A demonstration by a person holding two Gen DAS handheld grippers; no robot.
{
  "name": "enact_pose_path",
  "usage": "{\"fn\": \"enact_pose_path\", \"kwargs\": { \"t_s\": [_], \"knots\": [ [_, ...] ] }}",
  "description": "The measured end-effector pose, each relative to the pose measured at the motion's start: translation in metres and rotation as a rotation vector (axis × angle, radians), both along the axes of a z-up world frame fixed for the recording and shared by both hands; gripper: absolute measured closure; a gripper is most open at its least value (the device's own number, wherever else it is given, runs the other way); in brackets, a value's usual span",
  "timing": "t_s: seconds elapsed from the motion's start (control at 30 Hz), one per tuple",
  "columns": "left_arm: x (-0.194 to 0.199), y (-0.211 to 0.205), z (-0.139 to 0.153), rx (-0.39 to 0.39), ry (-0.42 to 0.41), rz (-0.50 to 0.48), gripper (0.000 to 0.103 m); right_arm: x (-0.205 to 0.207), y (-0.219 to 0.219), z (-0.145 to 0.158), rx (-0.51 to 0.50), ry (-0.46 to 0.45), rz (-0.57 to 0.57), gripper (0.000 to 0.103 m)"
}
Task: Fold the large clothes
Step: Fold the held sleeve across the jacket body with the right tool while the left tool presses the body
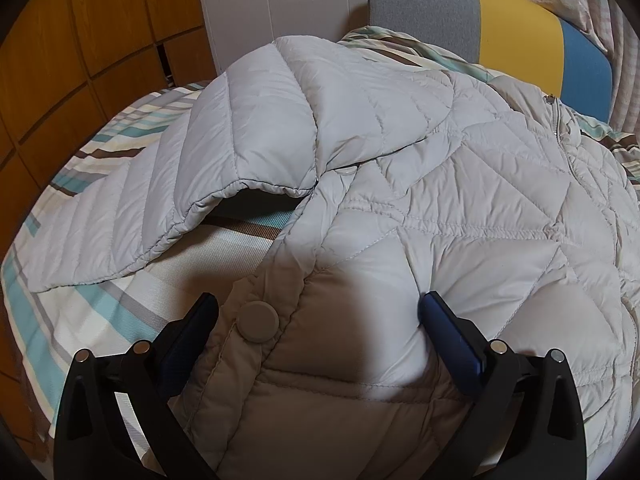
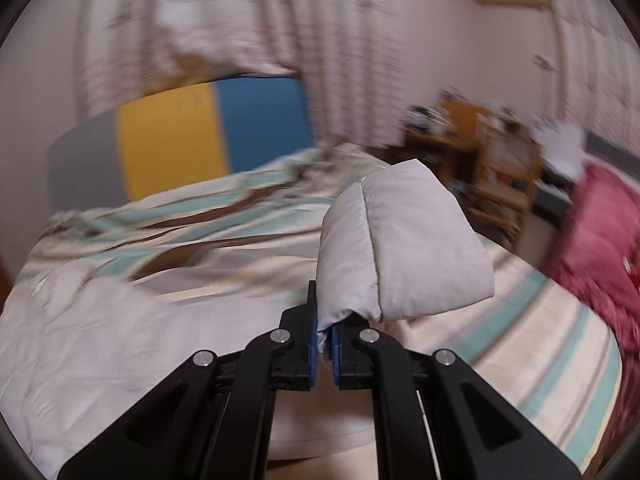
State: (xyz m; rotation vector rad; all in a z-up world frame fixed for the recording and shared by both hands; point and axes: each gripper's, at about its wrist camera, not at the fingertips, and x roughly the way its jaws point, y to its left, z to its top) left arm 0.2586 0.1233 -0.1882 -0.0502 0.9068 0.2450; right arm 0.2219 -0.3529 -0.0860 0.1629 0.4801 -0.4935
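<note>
The left gripper (image 1: 318,304) had its two blue-padded fingers spread wide apart, one on each side of the jacket's (image 1: 460,208) near edge, with the padded cloth bulging up between them and nothing pinched. A round snap button (image 1: 259,322) sat just inside the left finger, and a second, smaller snap (image 1: 347,170) showed farther up the front edge. Beyond that, one sleeve (image 1: 168,184) lay folded outward across the striped bedsheet (image 1: 48,312), its cuff lifted a little off the sheet. A zipper (image 1: 560,136) ran along the jacket's far right side.

The right gripper (image 2: 324,338) had its fingers pressed together on a puffy fold of the jacket (image 2: 400,248), which stood up above the fingertips and blocked the view straight ahead. The rest of the jacket lay pale and blurred on the bed to the left.

Around the bed stood a headboard (image 1: 516,28) in three panels, grey, yellow and blue, a patterned curtain (image 2: 240,20) behind it, wooden cupboards (image 1: 60,40) on one side, cluttered wooden shelves (image 2: 492,160) and one pink blanket (image 2: 596,240) on the other.
</note>
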Motion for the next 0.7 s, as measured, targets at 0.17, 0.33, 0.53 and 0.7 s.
{"fn": "enact_pose_path", "kwargs": {
  "t_s": [0.17, 0.33, 0.53, 0.7],
  "knots": [
    [-0.001, 0.002, 0.000, -0.012, -0.001, 0.000, 0.003, 0.030, 0.094, 0.001, -0.104, 0.029, 0.246, 0.099],
    [-0.001, 0.002, 0.000, -0.018, -0.002, 0.000, 0.003, 0.053, 0.169, -0.017, -0.155, 0.073, 0.426, 0.099],
    [0.000, 0.004, 0.000, -0.025, -0.003, -0.001, 0.003, 0.068, 0.245, -0.049, -0.230, 0.122, 0.630, 0.099],
    [-0.001, 0.003, -0.001, -0.027, -0.004, -0.001, 0.003, 0.062, 0.282, -0.067, -0.284, 0.116, 0.777, 0.099]
  ]
}}
